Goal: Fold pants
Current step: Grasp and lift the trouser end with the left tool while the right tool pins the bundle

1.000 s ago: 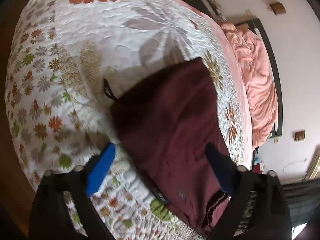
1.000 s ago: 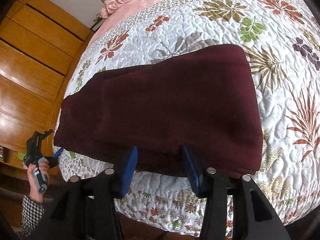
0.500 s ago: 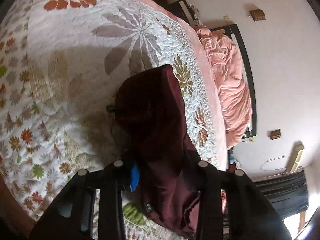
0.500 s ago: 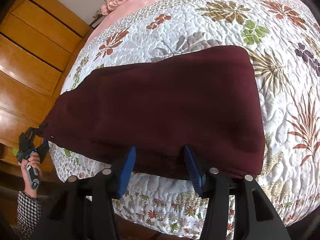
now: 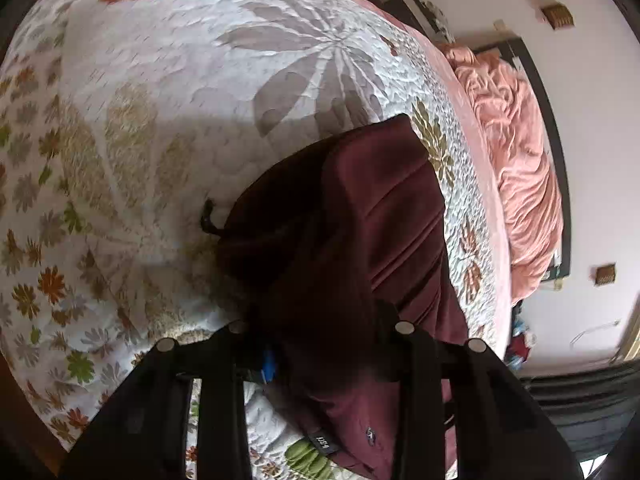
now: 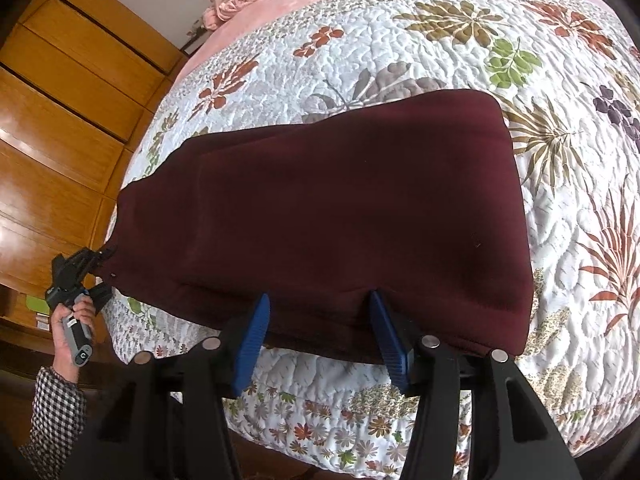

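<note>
Both tools sit at the near edge of the bed. Left tool (image 5: pixel 320 344) has its jaws closing, and a bunched corner of the maroon pants (image 5: pixel 360 240) is between them, the fabric rising in a dark hump just ahead of the black arms; only a sliver of blue pad (image 5: pixel 269 364) shows beside the cloth. In the right wrist view the same tool (image 6: pixel 86 268) appears small at the far left, gripped by a hand (image 6: pixel 74 320) with a checked sleeve (image 6: pixel 56 408), its tip touching the pants' left corner.

Right tool (image 6: pixel 320 320) stands with its blue fingers (image 6: pixel 250 336) apart, one on each side of a stretch of the pants' near hem; the fabric edge lies between them, and the pads do not visibly press it.

Pants (image 6: pixel 328 220) lie flat across a floral quilt (image 6: pixel 560 200) on the bed, a broad maroon panel. A crumpled pink blanket (image 5: pixel 520 168) lies at the head of the bed, and wooden cabinets (image 6: pixel 60 120) stand to the left.
</note>
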The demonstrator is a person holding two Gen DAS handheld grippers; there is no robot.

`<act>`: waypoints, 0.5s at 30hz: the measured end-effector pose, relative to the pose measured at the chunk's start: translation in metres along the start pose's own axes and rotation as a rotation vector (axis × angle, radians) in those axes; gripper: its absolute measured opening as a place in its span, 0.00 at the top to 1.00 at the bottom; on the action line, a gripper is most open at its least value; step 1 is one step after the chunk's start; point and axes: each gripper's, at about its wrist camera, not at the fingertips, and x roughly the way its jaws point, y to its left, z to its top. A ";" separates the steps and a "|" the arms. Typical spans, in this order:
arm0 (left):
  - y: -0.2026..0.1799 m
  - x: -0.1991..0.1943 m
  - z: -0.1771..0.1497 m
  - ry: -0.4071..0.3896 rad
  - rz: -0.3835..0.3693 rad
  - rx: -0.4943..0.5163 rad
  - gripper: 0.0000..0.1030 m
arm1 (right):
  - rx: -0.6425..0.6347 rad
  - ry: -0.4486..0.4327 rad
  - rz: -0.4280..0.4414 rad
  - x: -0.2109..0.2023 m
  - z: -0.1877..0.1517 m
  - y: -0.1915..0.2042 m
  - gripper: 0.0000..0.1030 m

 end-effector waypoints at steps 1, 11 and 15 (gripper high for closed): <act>0.001 -0.001 -0.001 -0.003 -0.005 -0.005 0.71 | -0.001 -0.001 0.003 0.000 0.000 0.000 0.48; -0.004 -0.019 -0.007 -0.036 -0.064 0.007 0.74 | 0.019 0.002 0.031 -0.001 0.000 -0.006 0.48; -0.020 -0.037 -0.016 -0.060 -0.166 0.057 0.75 | -0.008 0.016 0.003 0.001 0.001 -0.001 0.48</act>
